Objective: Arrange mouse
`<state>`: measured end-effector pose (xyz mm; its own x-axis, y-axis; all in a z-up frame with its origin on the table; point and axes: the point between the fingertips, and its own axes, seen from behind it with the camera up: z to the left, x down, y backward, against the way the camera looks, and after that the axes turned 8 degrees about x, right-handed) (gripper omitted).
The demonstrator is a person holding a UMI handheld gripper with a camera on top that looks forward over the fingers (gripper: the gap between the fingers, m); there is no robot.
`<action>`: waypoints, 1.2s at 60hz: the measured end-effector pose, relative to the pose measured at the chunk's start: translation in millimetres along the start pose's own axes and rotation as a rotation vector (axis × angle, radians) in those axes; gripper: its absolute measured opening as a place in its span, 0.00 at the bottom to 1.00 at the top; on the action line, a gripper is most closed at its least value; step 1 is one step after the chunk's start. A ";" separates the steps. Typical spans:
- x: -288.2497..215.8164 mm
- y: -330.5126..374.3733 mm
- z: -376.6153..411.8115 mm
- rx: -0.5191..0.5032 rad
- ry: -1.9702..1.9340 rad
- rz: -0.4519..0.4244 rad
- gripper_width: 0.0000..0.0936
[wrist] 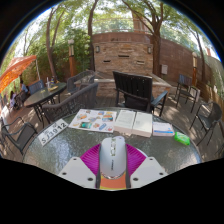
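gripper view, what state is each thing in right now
mouse: upright, between the fingers, which sit close at either side
gripper: whether it presses on the mouse cannot be told
book: lying open on the glass table
magazine: lying flat
orange umbrella: open

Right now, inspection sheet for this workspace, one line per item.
Surface: glass patio table, outdoors.
Job's things: mouse, grey, between the fingers.
Clutter: open book; colourful sheet; remote; green object.
Grippers: gripper with both pads against the mouse's sides.
Cables: nothing seen.
Surroundings: dark chair across the table, brick wall, trees, orange umbrella.
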<state>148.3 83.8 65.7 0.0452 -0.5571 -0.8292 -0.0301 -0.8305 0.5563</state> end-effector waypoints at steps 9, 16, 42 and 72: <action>59.8 -31.3 -6.2 -0.022 0.025 0.117 0.49; 73.3 -35.4 -13.7 -0.001 0.034 0.137 0.63; 23.2 150.9 -13.1 0.108 0.041 0.053 0.92; 57.4 339.0 14.0 0.195 0.027 0.014 0.92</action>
<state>126.7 -229.7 205.9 0.0701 -0.5708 -0.8181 -0.2242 -0.8081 0.5447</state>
